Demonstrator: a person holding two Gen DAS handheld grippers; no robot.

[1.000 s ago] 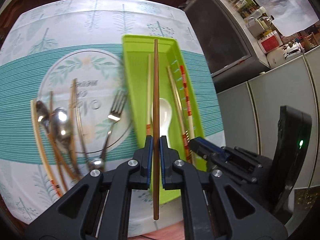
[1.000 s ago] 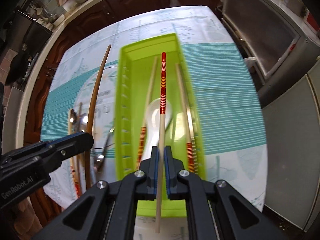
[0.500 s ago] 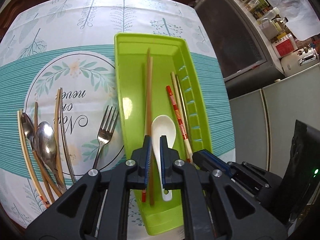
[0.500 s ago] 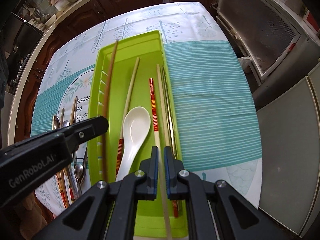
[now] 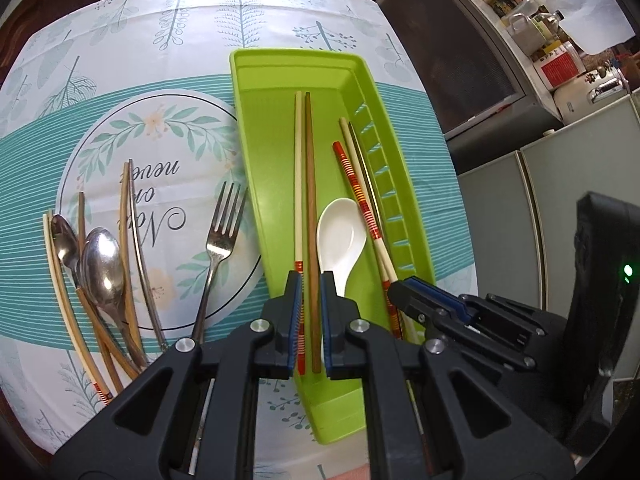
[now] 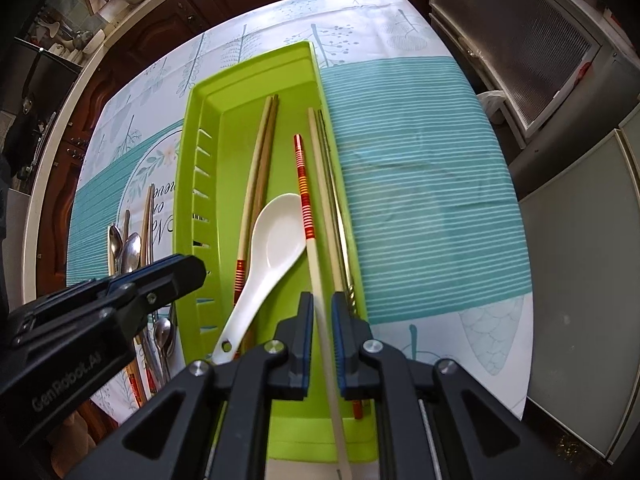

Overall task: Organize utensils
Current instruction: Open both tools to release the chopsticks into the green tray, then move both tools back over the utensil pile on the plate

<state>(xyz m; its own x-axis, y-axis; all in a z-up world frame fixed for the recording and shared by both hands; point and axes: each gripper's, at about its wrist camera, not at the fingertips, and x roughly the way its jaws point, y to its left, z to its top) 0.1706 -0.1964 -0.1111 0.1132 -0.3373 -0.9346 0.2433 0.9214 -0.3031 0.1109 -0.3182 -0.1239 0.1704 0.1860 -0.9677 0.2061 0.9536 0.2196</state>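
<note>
the green tray [image 5: 276, 184] sits on a leaf-print tablecloth [image 5: 120, 40], long side running away from both cameras. inside it: a pale chopstick and a brown chopstick [image 5: 310, 184] side by side down the middle, a white ceramic spoon [image 5: 338, 240] just right of them, then a red-striped chopstick [image 5: 356, 188] lying slanted across another pale one, with a dark thin stick against the slotted right wall.

left of the tray on the cloth there's a fork [image 5: 220, 240], two metal spoons [image 5: 100, 268] and a loose bunch of more chopsticks, tangled together and well apart from the tray.

left gripper [image 5: 310, 292] hangs over the near end of the tray, fingers slightly parted with the brown chopstick running between the blue pads; can't tell if a pad touches it. right gripper [image 6: 320, 312] is the same deal, a narrow gap with the red-striped chopstick's pale handle [image 6: 324, 320] passing through it, not pinched as far as i can see. each gripper shows up beside the other in the opposite view.
</note>
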